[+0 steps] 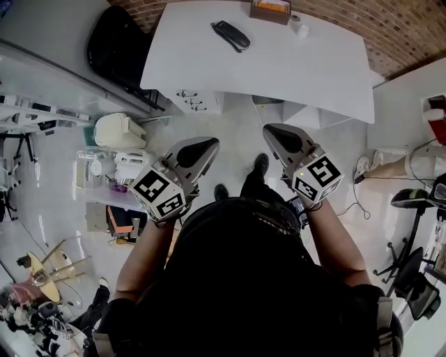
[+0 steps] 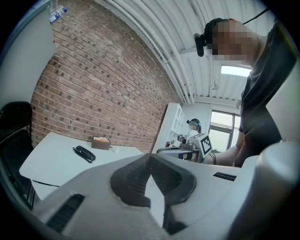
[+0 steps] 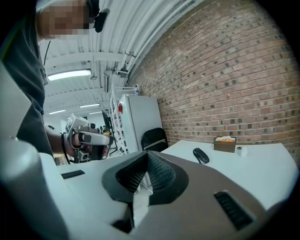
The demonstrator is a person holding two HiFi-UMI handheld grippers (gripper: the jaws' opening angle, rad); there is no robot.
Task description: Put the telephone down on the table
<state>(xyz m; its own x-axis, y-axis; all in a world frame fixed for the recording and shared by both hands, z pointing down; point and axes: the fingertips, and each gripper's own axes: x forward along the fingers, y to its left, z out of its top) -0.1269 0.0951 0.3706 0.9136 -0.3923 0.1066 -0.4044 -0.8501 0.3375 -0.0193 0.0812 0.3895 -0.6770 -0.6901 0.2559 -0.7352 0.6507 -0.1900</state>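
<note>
Head view: left gripper [image 1: 208, 144] and right gripper [image 1: 273, 130] abreast, near level, jaws together, empty, well short of telephone [image 1: 231, 35].

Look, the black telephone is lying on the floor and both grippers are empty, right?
Not the floor: the head view shows the black telephone lying on the white table. The left gripper and right gripper are empty, as you said.

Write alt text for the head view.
Seen from above, a person holds a left gripper and a right gripper, both shut and empty, short of a white table. A black telephone lies on it; a cardboard box sits at the far edge.
</note>
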